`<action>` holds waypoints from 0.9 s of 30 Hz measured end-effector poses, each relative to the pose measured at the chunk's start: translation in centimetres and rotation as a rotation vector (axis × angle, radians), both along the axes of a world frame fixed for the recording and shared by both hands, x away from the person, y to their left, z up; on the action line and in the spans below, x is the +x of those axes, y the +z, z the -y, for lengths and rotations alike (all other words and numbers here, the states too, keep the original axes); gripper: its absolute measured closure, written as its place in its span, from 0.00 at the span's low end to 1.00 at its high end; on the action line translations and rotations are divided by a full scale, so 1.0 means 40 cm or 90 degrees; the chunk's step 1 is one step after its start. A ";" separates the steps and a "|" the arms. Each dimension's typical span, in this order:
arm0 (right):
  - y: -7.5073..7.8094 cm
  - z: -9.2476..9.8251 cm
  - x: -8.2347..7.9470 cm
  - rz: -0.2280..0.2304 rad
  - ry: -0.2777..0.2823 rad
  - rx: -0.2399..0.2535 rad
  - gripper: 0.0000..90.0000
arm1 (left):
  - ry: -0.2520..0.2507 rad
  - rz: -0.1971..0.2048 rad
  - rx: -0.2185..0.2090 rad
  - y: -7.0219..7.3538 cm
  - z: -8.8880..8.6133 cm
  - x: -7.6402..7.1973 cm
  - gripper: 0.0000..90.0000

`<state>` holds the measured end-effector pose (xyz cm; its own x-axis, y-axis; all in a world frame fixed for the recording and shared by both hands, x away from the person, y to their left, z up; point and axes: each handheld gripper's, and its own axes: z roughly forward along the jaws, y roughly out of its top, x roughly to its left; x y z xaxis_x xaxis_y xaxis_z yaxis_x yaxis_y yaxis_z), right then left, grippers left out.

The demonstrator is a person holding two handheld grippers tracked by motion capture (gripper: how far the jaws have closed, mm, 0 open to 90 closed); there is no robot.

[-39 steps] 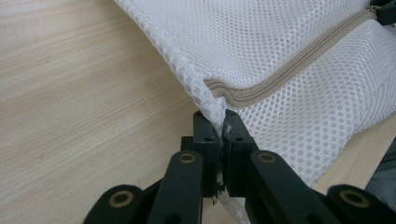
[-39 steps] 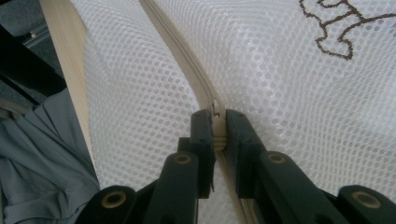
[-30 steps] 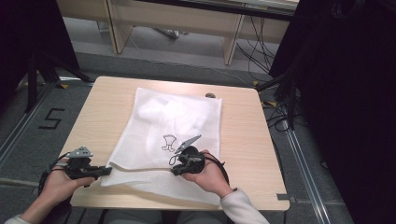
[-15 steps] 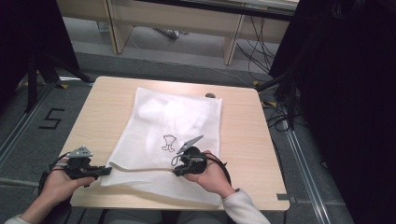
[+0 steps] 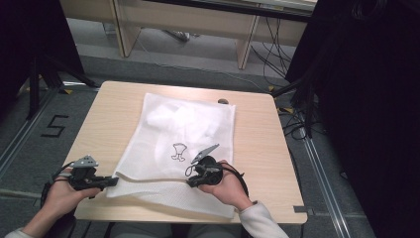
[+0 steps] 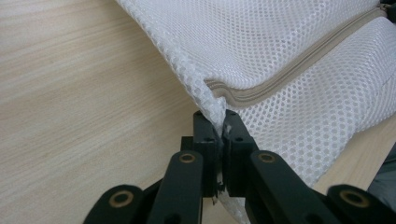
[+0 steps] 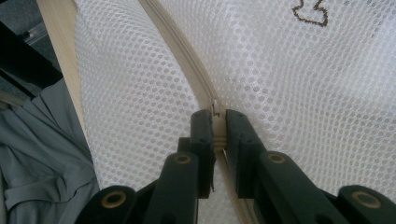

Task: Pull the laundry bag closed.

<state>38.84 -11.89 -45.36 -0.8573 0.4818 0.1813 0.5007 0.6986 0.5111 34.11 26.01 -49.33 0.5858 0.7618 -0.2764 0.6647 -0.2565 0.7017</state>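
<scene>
The white mesh laundry bag (image 5: 178,148) lay flat across the middle of the pale wooden table (image 5: 109,111), its near edge folded over toward me, with a small dark line drawing (image 5: 178,151) printed on its upper face. A beige zipper (image 6: 299,63) ran along the fold at the near side; from the high view I saw it as a pale line crossing the bag from about 9 o'clock to 3 o'clock.

My left gripper (image 5: 110,182) sat at the bag's 8 o'clock corner. In the left gripper view its two black jaws were clenched on the mesh right at the end of the zipper, the fabric bunched up between them (image 6: 218,135) and rising away toward 1 o'clock. My left hand (image 5: 62,193) held it just off the table's near left edge.

My right gripper (image 5: 190,182) sat farther along the same zipper line, toward 5 o'clock of the drawing. In the right gripper view its jaws were clamped on the zipper (image 7: 217,128) itself, a small metal part showing just above the tips; I could not tell whether that was the slider or its pull. The zipper tape ran on from there toward 11 o'clock. My right hand (image 5: 229,186) rested over the bag's folded edge, white sleeve cuff (image 5: 260,218) at the table's near rim.

Grey floor (image 5: 29,148) surrounded the table.
</scene>
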 end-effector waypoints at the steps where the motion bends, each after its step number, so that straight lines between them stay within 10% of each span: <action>1: 0.000 0.001 0.000 0.000 -0.001 -0.001 0.92 | 0.000 0.000 -0.001 0.000 0.000 0.000 0.95; 27: 0.004 0.017 -0.002 0.006 -0.003 -0.007 0.92 | 0.008 0.006 -0.006 -0.002 0.002 -0.001 0.95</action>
<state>38.74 -12.57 -45.21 -0.8564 0.4884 0.1676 0.4996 0.7017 0.5079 34.09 25.94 -49.42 0.5784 0.7668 -0.2784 0.6614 -0.2410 0.7103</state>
